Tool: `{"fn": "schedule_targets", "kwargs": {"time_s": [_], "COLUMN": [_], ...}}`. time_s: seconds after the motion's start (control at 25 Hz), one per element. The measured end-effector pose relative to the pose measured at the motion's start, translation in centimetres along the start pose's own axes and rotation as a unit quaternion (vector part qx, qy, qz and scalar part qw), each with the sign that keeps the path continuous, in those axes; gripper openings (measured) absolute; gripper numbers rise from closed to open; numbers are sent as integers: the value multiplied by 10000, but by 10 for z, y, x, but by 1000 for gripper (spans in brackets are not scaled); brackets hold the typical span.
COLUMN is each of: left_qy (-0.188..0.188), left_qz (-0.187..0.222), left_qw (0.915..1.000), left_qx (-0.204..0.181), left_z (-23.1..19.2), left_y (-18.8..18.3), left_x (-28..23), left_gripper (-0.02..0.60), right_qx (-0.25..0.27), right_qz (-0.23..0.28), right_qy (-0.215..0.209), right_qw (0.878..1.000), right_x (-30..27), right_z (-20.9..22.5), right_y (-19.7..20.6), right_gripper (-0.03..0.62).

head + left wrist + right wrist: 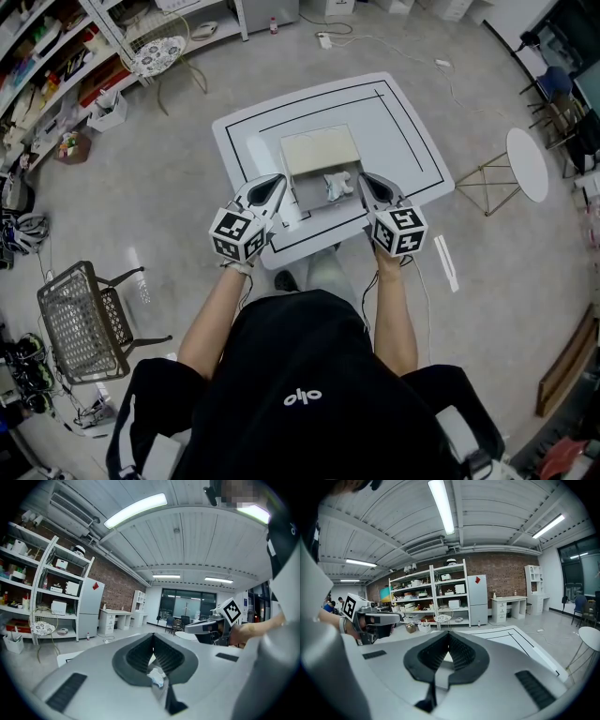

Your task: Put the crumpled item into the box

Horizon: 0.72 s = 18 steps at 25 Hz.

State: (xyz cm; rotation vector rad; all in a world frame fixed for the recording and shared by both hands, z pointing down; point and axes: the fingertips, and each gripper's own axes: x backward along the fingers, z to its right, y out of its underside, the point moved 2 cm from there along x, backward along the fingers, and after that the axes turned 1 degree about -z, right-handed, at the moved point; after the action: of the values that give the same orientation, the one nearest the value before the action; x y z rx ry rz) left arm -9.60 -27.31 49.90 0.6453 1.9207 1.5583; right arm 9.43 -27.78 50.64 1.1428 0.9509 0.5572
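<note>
Seemingly done: crumpled item (337,185) lies inside box (308,193); left gripper (278,180) and right gripper (365,180) flank box, jaws together, empty; nothing obviously left.

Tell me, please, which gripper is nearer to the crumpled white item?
Right. The right gripper sits just beside the crumpled white item, at the right side of the box; the left gripper is across the box, at its left side.

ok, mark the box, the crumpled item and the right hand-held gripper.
box (319,150), head view, its pale upper panel.
crumpled item (338,185), head view, its middle.
right hand-held gripper (366,181), head view, midway between its fingertips.
</note>
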Motion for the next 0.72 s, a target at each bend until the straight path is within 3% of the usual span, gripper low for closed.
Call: {"fn": "schedule_targets", "kwargs": {"time_s": [0.72], "left_qy": [10], "left_qz": [4], "left_qw": [10000], "left_qx": [8], "left_z": [-1], "left_y": [0], "left_x": [1], "left_gripper": [8], "right_qx": [79], "right_qz": [-86], "right_qy": [37], "right_qw": [9999], "right_x": [-1], "right_z": [0], "right_y": [1], "right_gripper": [9]}}
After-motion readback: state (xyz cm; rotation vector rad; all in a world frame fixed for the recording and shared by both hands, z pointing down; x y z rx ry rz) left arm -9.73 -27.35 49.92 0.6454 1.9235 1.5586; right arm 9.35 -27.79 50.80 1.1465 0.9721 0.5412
